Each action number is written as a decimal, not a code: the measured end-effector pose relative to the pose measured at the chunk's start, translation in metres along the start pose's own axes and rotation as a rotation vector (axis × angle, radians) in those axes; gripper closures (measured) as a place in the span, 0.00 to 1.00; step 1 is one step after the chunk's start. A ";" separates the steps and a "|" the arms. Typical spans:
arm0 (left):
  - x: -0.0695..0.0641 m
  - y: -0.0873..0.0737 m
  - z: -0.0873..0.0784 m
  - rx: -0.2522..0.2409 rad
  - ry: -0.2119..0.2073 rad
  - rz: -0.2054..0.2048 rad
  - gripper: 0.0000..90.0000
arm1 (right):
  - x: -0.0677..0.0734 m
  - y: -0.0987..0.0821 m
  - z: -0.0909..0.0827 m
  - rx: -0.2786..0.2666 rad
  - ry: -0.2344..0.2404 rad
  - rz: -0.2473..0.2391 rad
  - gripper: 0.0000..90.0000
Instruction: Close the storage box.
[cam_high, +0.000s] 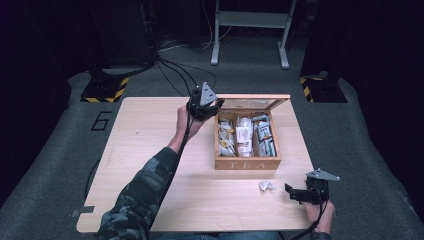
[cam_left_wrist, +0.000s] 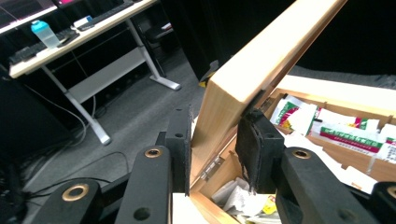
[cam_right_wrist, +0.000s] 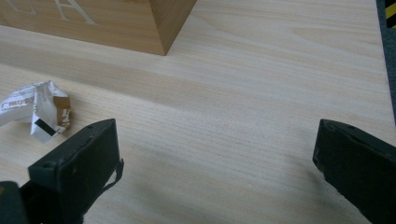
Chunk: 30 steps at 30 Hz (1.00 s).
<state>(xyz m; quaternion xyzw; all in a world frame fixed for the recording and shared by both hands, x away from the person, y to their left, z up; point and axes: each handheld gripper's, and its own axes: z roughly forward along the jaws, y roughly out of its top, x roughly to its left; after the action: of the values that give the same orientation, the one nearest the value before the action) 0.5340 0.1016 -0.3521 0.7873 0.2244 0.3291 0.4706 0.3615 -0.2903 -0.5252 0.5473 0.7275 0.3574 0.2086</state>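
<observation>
A wooden tea box (cam_high: 247, 163) marked "TEA" stands right of the table's middle, with several tea packets (cam_high: 245, 135) in its three compartments. Its lid (cam_high: 252, 101) is raised at the back. My left gripper (cam_high: 206, 106) is shut on the lid's left corner; in the left gripper view the lid (cam_left_wrist: 252, 70) sits slanted between both pads of that gripper (cam_left_wrist: 218, 119). My right gripper (cam_high: 292, 192) rests open near the table's front right corner. A crumpled tea wrapper (cam_high: 266, 186) lies just left of it, seen as the wrapper (cam_right_wrist: 35, 109) beside the left jaw of the right gripper (cam_right_wrist: 217, 135).
The wooden table (cam_high: 150, 150) has bare room left of the box. The box's front corner (cam_right_wrist: 140, 23) lies ahead of the right gripper. Cables (cam_high: 175, 75) trail off the table's far edge. A desk frame (cam_high: 250, 30) stands behind on the floor.
</observation>
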 end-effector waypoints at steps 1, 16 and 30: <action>0.000 0.000 0.000 -0.001 -0.002 -0.006 0.73 | -0.001 0.000 0.001 0.003 -0.002 -0.002 0.00; -0.009 -0.008 -0.006 -0.001 -0.023 -0.017 0.71 | 0.000 -0.001 0.003 0.022 -0.018 -0.004 0.04; -0.019 -0.012 -0.010 0.017 -0.028 -0.020 0.68 | 0.001 -0.001 0.004 0.018 -0.015 -0.014 0.04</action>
<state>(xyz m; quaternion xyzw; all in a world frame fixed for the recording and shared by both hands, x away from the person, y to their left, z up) 0.5133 0.1002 -0.3650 0.7934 0.2287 0.3115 0.4703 0.3632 -0.2883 -0.5284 0.5466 0.7328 0.3455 0.2117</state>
